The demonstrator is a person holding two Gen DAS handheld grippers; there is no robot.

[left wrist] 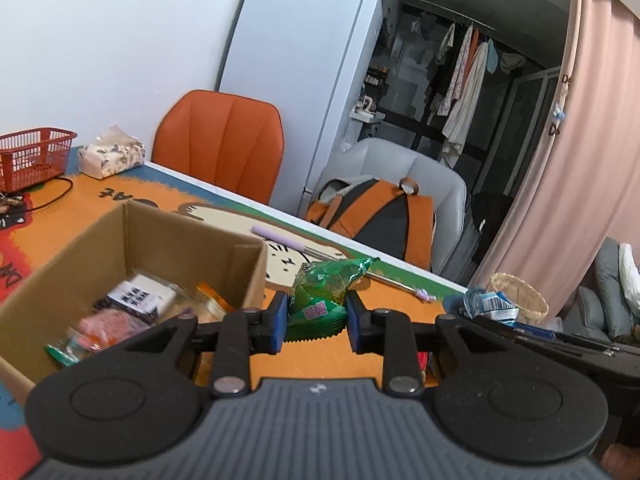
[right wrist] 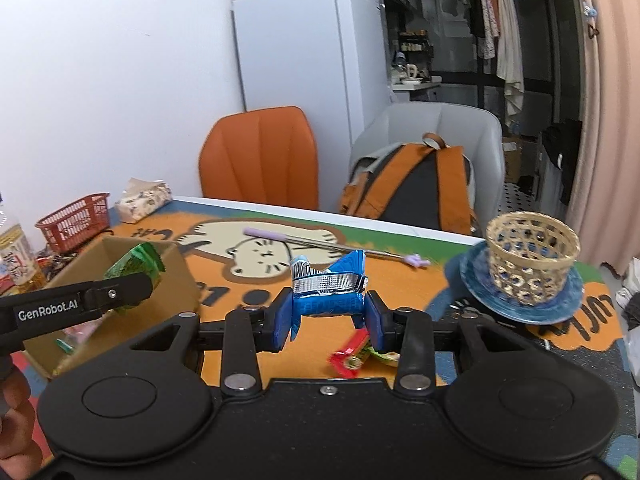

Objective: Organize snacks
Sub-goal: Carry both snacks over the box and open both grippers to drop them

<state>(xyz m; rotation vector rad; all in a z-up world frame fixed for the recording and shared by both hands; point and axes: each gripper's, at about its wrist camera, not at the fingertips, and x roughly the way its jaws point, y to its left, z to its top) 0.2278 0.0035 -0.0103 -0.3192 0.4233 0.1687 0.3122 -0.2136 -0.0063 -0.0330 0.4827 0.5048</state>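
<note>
My left gripper (left wrist: 316,322) is shut on a green snack packet (left wrist: 326,292) and holds it above the table, just right of an open cardboard box (left wrist: 192,236) that holds several snack packets (left wrist: 132,304). The green packet (right wrist: 136,266) and the box (right wrist: 180,276) also show in the right wrist view. My right gripper (right wrist: 328,322) is shut on a blue and silver snack packet (right wrist: 326,292) held above the orange table mat. A red and green snack packet (right wrist: 356,354) lies on the mat below it.
A woven basket (right wrist: 532,256) stands on a blue plate (right wrist: 560,304) at the right. A purple-handled stick (right wrist: 320,244) lies across the mat. A red basket (right wrist: 76,222) and tissue pack (right wrist: 144,198) sit at the far left. Two chairs stand behind the table.
</note>
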